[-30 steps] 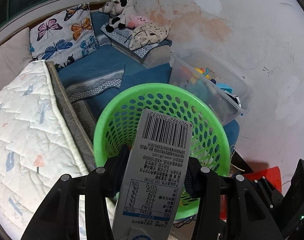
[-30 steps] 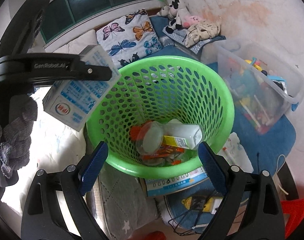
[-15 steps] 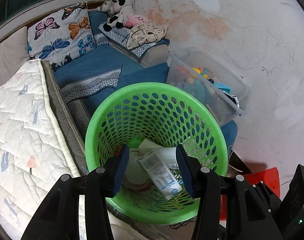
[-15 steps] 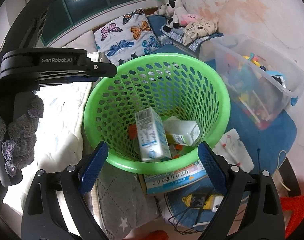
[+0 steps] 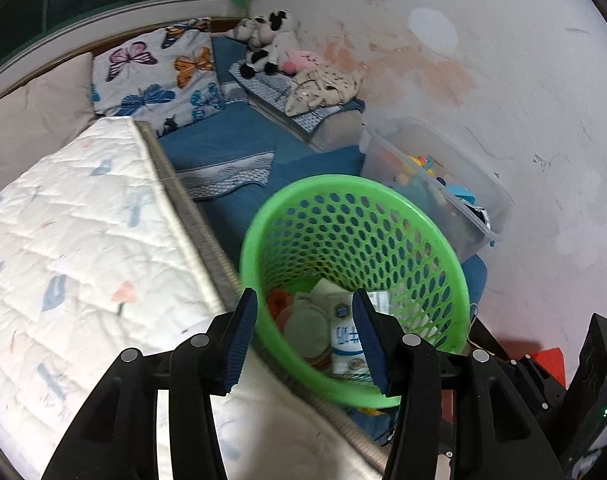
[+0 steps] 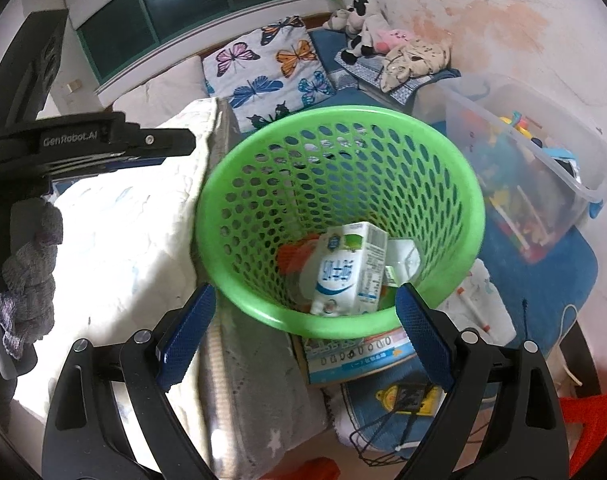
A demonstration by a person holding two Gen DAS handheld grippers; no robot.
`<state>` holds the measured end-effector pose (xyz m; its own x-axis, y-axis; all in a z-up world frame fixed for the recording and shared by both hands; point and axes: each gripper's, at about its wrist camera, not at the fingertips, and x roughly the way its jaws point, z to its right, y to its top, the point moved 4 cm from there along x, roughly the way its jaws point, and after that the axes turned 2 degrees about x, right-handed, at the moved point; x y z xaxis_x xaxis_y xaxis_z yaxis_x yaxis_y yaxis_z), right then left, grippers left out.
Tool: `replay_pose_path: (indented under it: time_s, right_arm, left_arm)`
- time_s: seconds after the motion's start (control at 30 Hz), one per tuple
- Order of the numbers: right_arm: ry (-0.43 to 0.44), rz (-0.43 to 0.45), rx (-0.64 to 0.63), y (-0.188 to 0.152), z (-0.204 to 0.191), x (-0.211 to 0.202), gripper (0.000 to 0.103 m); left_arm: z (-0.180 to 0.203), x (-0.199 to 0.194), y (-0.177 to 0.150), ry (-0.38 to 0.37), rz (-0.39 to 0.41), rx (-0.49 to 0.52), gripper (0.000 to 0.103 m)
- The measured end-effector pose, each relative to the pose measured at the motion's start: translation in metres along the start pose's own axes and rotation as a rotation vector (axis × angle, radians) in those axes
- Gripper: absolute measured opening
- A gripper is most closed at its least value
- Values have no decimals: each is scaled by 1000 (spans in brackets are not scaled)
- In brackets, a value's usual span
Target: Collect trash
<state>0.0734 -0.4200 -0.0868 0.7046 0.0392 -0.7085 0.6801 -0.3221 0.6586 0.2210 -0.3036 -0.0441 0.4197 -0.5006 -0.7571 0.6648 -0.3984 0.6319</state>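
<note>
Down inside the green perforated basket [image 6: 339,216] lies the milk carton [image 6: 349,270], on top of other trash: an orange scrap [image 6: 293,254] at its 9 o'clock, a clear plastic container [image 6: 401,258] at its 3 o'clock. Carton's long axis runs roughly 1-to-7 o'clock in the right wrist view, gable end toward 1, tilted against the near wall.

Left gripper [image 5: 305,338] hovers over the near rim of the basket [image 5: 355,240], jaws parted with nothing between the pads; carton [image 5: 345,338] shows through the gap well below, toward the right pad. It points steeply down and forward, over the edge of the quilted mattress [image 5: 83,240]. From the right wrist view its body sits at 9 o'clock, gloved hand [image 6: 23,276] under it.

Right gripper [image 6: 303,328] has jaws spread wide and empty, pads straddling the near rim, basket mouth at 12 o'clock, also angled down.

Judgement: this carton is delivered; the next move turns on loose trash outside the basket. A printed flat carton [image 6: 355,356] lies on the floor under the rim at 6 o'clock of the basket, between the right pads and just below them, long axis about 9-to-3. Right hand is clearly nearer. A crumpled white wrapper [image 6: 479,300] sits at 4 o'clock of the basket. Clear toy bin [image 6: 551,152] at 2 o'clock, not trash.
</note>
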Motion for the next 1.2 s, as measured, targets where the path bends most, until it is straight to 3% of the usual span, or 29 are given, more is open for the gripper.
replay_pose_path:
  time_s: [0.3,0.8,1.2]
  right_arm:
    - [22,-2,-34,1,-26,-3,91]
    - [64,-21,-86,-4,-69,0,94]
    - [101,-15,-132,-5,-104,0,98]
  left_arm:
    - [-31,-33,-21,57,47,-44,57]
    - [-89,-96,-63,201,148,-124,83]
    - [-120,-136,-104,312,194,-150,90]
